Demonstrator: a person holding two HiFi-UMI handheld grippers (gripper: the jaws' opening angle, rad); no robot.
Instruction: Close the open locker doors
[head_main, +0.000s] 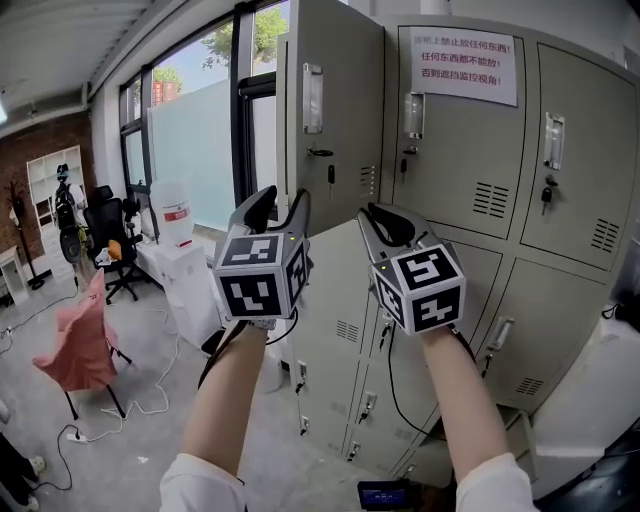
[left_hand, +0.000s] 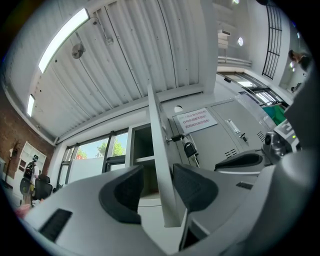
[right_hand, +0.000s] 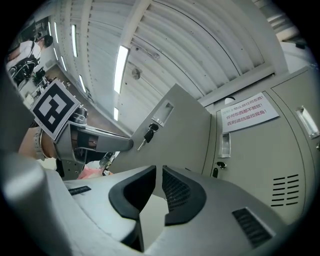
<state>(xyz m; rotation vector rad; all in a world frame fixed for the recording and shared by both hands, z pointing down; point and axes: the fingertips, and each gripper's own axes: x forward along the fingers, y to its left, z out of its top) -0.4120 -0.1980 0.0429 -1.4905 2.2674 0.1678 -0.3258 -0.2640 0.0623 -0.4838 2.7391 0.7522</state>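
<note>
The grey lockers (head_main: 470, 150) fill the right of the head view. The top left locker door (head_main: 335, 110) stands swung out, with keys hanging in its lock (right_hand: 148, 131). My left gripper (head_main: 280, 205) is raised just in front of that door's free edge (left_hand: 159, 150). In the left gripper view this edge runs up between the two open jaws (left_hand: 159, 185); I cannot tell whether a pad touches it. My right gripper (head_main: 385, 222) is beside it, facing the door's outer face (right_hand: 185, 135). Its jaws (right_hand: 161, 187) stand a narrow gap apart with nothing between them.
A paper notice (head_main: 465, 65) is stuck on the closed top doors. To the left are a window, white boxes (head_main: 185, 260), an office chair (head_main: 115, 235) and a chair draped in pink cloth (head_main: 75, 345). Cables lie on the floor.
</note>
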